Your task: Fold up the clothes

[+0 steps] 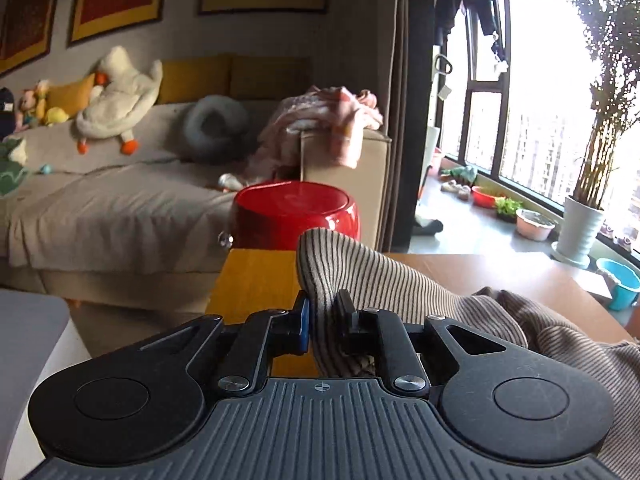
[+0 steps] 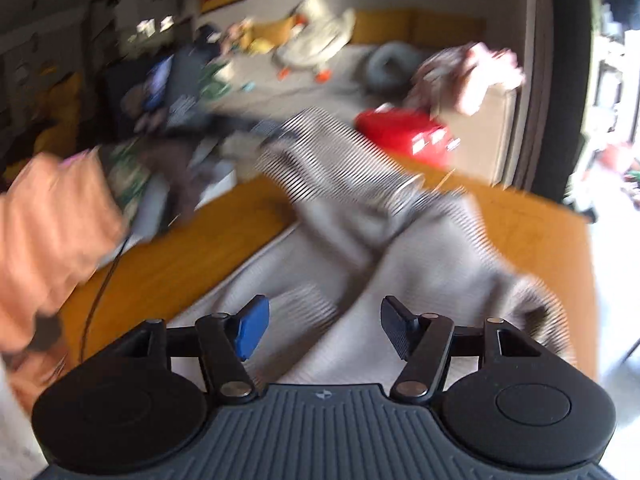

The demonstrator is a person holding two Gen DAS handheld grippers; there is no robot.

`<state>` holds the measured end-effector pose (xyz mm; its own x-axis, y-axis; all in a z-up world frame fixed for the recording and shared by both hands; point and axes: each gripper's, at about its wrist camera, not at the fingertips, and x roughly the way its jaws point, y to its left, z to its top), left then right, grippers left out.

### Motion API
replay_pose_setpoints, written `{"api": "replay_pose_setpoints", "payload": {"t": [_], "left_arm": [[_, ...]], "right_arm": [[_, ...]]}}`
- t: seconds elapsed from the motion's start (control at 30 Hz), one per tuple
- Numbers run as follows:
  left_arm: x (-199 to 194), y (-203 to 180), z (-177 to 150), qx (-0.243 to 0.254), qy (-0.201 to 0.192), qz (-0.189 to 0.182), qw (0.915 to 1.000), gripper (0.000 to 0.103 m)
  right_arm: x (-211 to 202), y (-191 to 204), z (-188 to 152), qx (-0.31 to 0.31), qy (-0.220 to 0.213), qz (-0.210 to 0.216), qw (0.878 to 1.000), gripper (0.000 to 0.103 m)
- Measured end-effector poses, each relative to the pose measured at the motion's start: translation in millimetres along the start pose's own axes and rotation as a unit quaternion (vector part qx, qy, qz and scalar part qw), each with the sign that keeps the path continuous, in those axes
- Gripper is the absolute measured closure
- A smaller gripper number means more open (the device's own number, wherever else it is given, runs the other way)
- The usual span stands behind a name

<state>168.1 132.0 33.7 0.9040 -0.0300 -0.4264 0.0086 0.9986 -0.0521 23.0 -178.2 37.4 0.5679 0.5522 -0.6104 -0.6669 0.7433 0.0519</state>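
Note:
A beige garment with thin dark stripes (image 1: 384,280) lies on the wooden table (image 1: 256,276). My left gripper (image 1: 323,312) is shut on a fold of it, and the cloth rises in a hump just beyond the pads. In the blurred right wrist view the same striped garment (image 2: 360,216) spreads rumpled over the table (image 2: 172,256). My right gripper (image 2: 322,328) hangs open just above the cloth, with nothing pinched between its blue and black pads. At the left of that view the left gripper's body is a dark blur, held by a person's arm in an orange sleeve (image 2: 52,232).
A red round stool (image 1: 296,216) stands just past the table's far edge, before a beige sofa (image 1: 112,196) with plush toys and a pink blanket (image 1: 324,120). Potted plants (image 1: 580,224) and bowls line the window at right. A grey surface (image 1: 28,340) sits at the left.

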Motion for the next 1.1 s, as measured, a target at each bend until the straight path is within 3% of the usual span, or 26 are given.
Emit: {"api": "replay_pose_setpoints", "payload": {"t": [0.1,0.2,0.27,0.3,0.37,0.43,0.5,0.53,0.63,0.67,0.7,0.8,0.87,0.93,1.03,1.1], "left_arm": [[4,6,-1,-0.009,0.009,0.000,0.9999,0.088],[6,12,-3,-0.020,0.014,-0.004,0.9997,0.087],[6,17,-5,-0.026,0.017,-0.007,0.9995,0.087],[7,17,-4,-0.027,0.018,-0.008,0.9994,0.085],[6,22,-6,-0.031,0.022,-0.006,0.9993,0.080],[2,26,-4,-0.039,0.022,-0.005,0.9990,0.076],[-4,29,0,-0.052,0.021,-0.011,0.9984,0.056],[-9,29,2,-0.058,0.019,-0.016,0.9980,0.051],[-24,16,10,-0.062,0.006,-0.047,0.9970,0.039],[-29,11,13,-0.063,0.001,-0.057,0.9964,0.029],[-32,1,12,-0.064,-0.001,-0.075,0.9952,0.022],[-37,-35,-2,-0.063,0.009,-0.139,0.9882,0.010],[-37,-61,-16,-0.063,0.022,-0.185,0.9805,0.007],[-30,-85,-37,-0.048,0.045,-0.225,0.9721,0.007],[-19,-109,-63,0.000,0.069,-0.231,0.9705,0.007],[-13,-110,-69,0.005,0.085,-0.221,0.9716,0.007]], "right_arm": [[22,24,-15,-0.025,0.033,0.029,0.999,0.035],[36,42,-25,-0.073,0.041,0.004,0.997,0.038],[39,46,-26,-0.097,0.034,-0.015,0.995,0.081],[37,37,-20,-0.076,0.031,-0.013,0.997,0.094],[27,18,-6,-0.052,0.007,-0.040,0.998,0.098],[5,-21,17,-0.023,-0.038,-0.109,0.993,0.099],[-22,-64,40,0.015,-0.085,-0.181,0.980,0.099],[-36,-84,52,0.032,-0.109,-0.217,0.969,0.099],[-83,-130,82,0.059,-0.189,-0.312,0.929,0.099],[-97,-142,91,0.067,-0.215,-0.336,0.915,0.099],[-109,-152,98,0.074,-0.236,-0.355,0.901,0.099],[-121,-158,103,0.083,-0.262,-0.371,0.887,0.103],[-113,-154,98,0.088,-0.257,-0.355,0.895,0.103],[-85,-149,92,0.085,-0.225,-0.328,0.914,0.103],[-39,-138,79,0.072,-0.173,-0.286,0.940,0.103],[-6,-128,72,0.062,-0.142,-0.255,0.955,0.103]]}}
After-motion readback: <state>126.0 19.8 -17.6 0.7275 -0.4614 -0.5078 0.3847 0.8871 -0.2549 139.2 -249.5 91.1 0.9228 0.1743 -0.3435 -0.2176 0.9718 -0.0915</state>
